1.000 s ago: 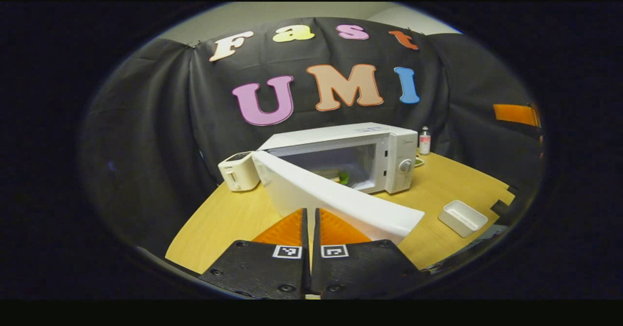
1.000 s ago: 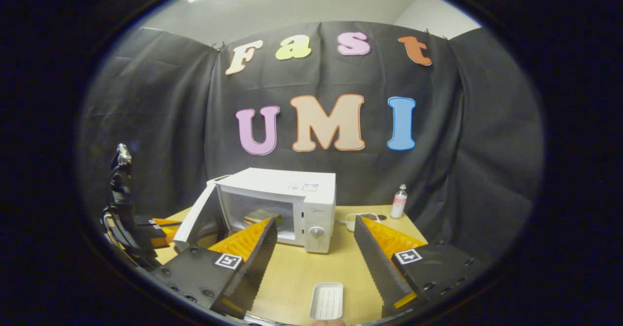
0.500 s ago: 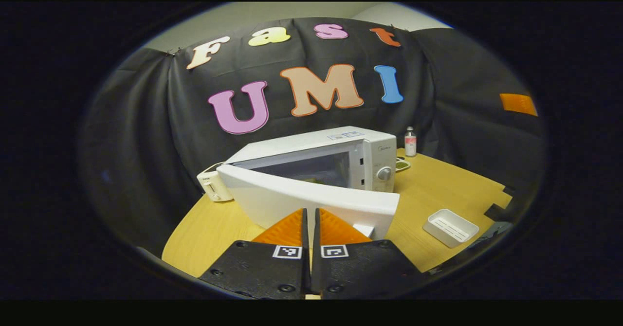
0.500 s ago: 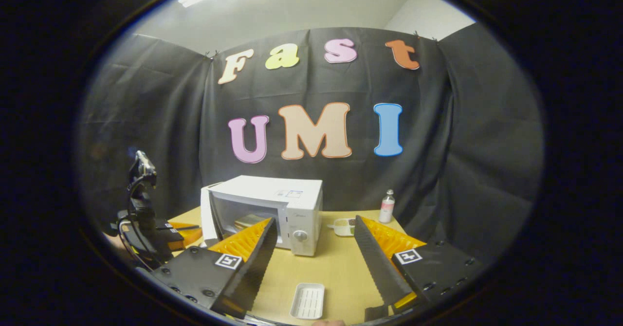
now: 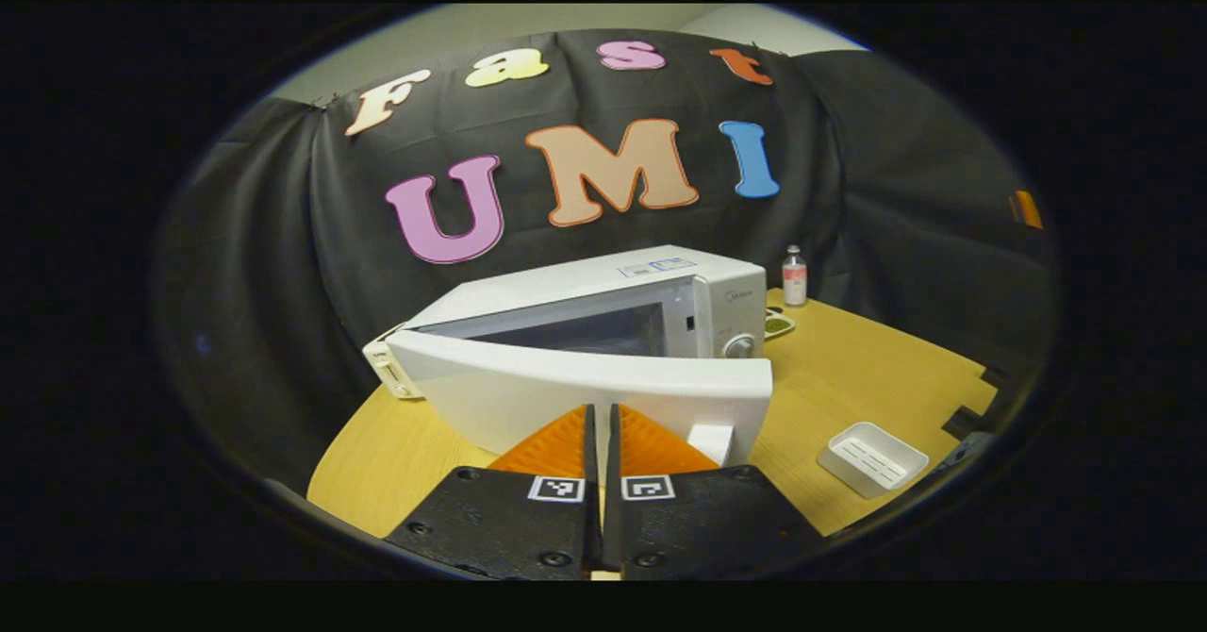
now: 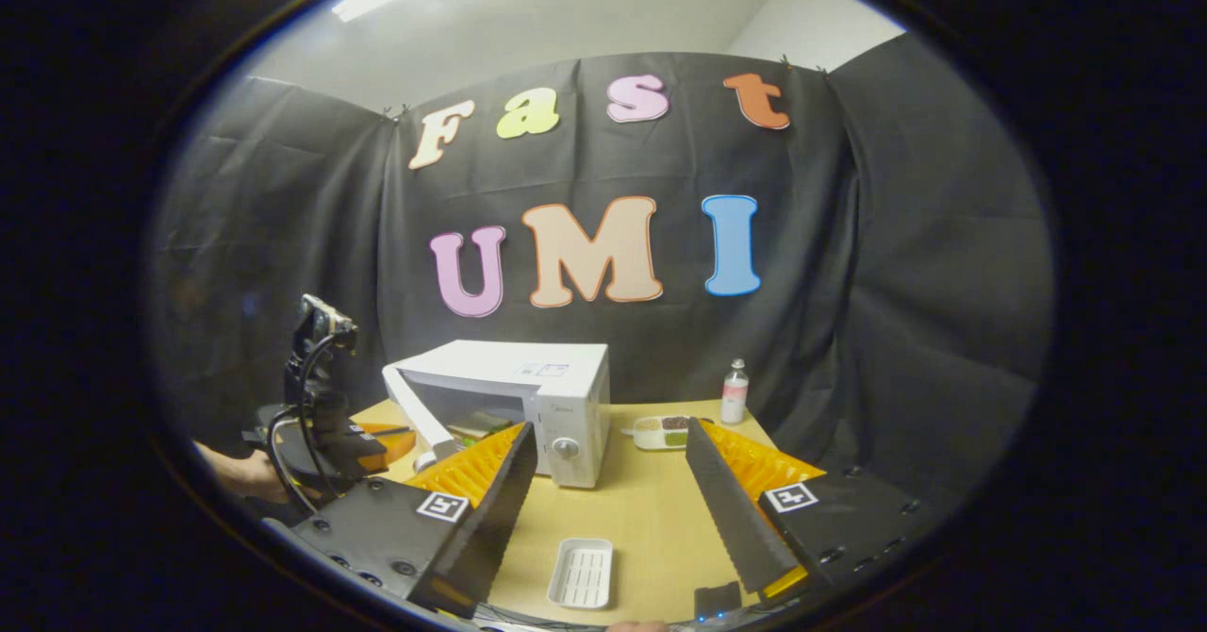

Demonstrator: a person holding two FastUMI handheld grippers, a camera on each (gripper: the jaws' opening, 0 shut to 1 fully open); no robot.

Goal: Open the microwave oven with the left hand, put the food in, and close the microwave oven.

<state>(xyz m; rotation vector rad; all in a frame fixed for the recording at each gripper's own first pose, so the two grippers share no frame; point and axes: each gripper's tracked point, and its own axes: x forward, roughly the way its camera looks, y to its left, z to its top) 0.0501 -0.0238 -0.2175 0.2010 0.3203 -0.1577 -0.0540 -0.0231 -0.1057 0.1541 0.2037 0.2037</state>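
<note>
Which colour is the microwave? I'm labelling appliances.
White, body and door alike; the microwave shows best in the left gripper view.

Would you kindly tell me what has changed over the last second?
The microwave door has swung from wide open to partly closed, with the shut left claw behind it. The right claw stayed open and empty; the white tray and bottle kept their places on the table.
</note>
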